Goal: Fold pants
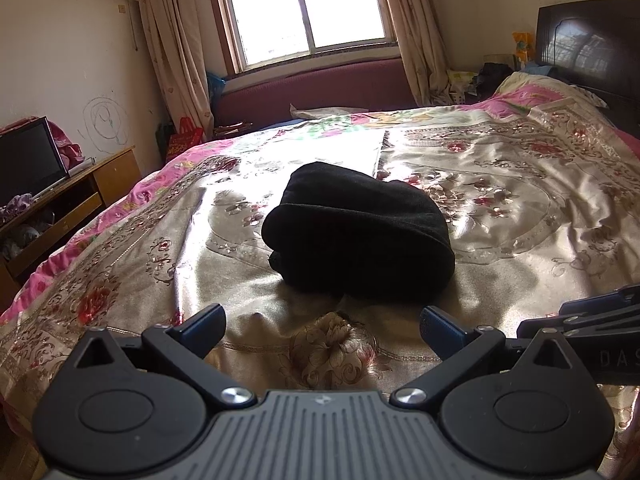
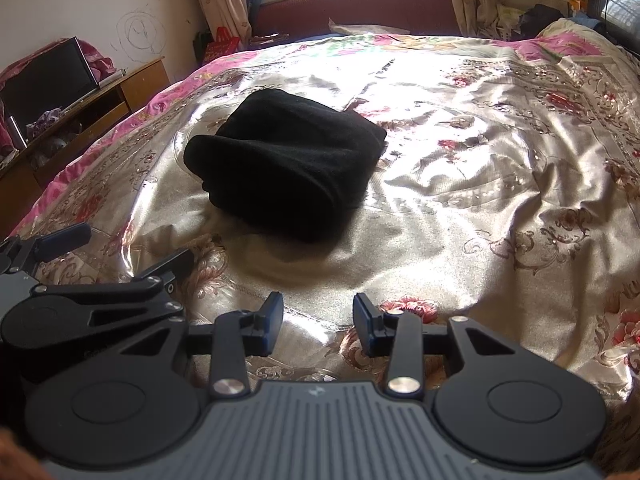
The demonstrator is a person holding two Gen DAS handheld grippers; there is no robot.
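- The black knit pants [image 1: 360, 236] lie folded in a thick bundle at the middle of the bed's shiny floral satin bedspread [image 1: 520, 208].
- The left hand-held gripper [image 1: 322, 326] hangs just short of the bundle, fingers spread wide, holding nothing.
- The right hand-held gripper [image 2: 318, 318], beside it, is narrower but parted, also holding nothing.
- A wooden TV cabinet [image 1: 92, 184] stands left of the bed.

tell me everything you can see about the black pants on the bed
The black pants are folded into a compact, thick bundle with rounded edges, several layers showing at the left fold. The fabric looks soft and matte, perhaps knit. They lie flat near the middle of the shiny floral bedspread, touching only it. Both the left gripper and right gripper are open, short of the bundle, holding nothing.
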